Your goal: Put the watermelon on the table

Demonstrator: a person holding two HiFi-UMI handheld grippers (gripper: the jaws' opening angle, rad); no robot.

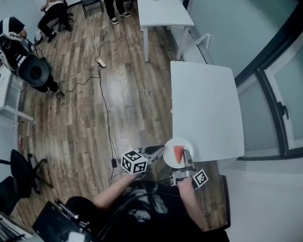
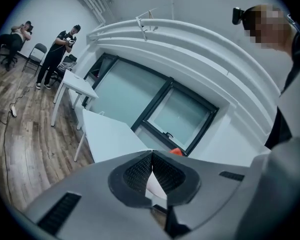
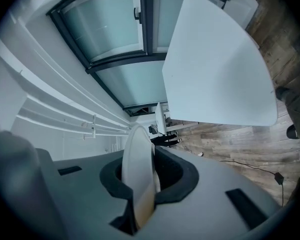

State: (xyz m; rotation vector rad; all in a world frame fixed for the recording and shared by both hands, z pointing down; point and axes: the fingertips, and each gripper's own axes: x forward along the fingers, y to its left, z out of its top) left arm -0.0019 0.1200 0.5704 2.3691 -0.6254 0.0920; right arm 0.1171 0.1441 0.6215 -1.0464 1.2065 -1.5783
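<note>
Red watermelon slice (image 1: 179,153) on white plate (image 1: 169,158)

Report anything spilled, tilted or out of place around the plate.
Nothing stands out. The watermelon lies on the plate, nothing has spilled, and the left claw and right claw each grip its rim. The plate overlaps the table's near corner, partly past the edge; whether it rests there cannot be told.

The white bench (image 1: 207,105) stretches away ahead of my grippers, standing on the wooden floor (image 1: 91,110). The plate (image 1: 169,159), clamped by my left gripper (image 1: 161,148) and right gripper (image 1: 186,156), overlaps its nearest corner; I cannot tell whether it rests there.
</note>
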